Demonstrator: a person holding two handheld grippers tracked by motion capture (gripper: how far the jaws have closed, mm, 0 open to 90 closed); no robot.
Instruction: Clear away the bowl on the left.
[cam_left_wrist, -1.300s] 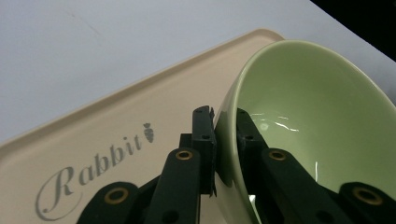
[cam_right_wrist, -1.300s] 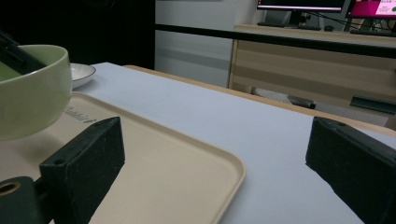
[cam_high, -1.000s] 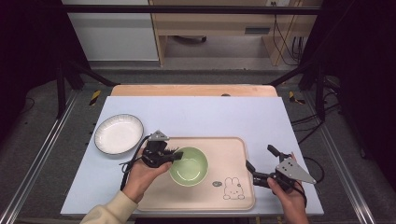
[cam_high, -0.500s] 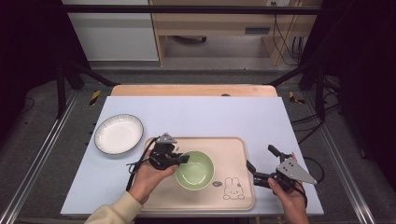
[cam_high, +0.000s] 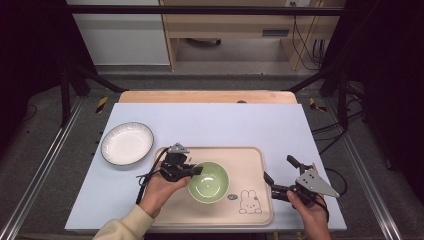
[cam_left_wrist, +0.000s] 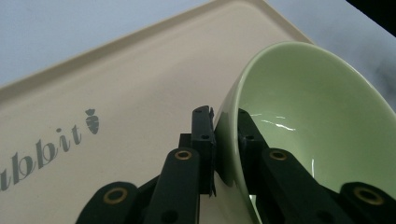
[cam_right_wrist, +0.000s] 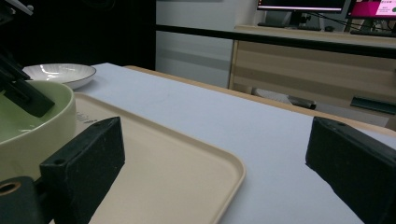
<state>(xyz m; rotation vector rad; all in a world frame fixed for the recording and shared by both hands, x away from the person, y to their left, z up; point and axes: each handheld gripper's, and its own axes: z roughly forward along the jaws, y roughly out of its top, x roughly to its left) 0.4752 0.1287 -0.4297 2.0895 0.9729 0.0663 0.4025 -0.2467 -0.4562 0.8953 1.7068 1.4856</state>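
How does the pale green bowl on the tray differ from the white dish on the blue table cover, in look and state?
The pale green bowl is deep and plain; the white dish with a dark rim is shallow and ribbed inside. The bowl sits over the beige tray; the dish rests on the blue table cover, beside the tray. The left gripper clamps the bowl's rim; nothing touches the dish. Both are round and empty.

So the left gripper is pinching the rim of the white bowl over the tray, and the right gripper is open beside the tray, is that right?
Not quite: the bowl in the left gripper is green, not white, as the left gripper view shows, with one jaw inside the rim and one outside. The white dish sits off the tray. The right gripper is open beside the tray.
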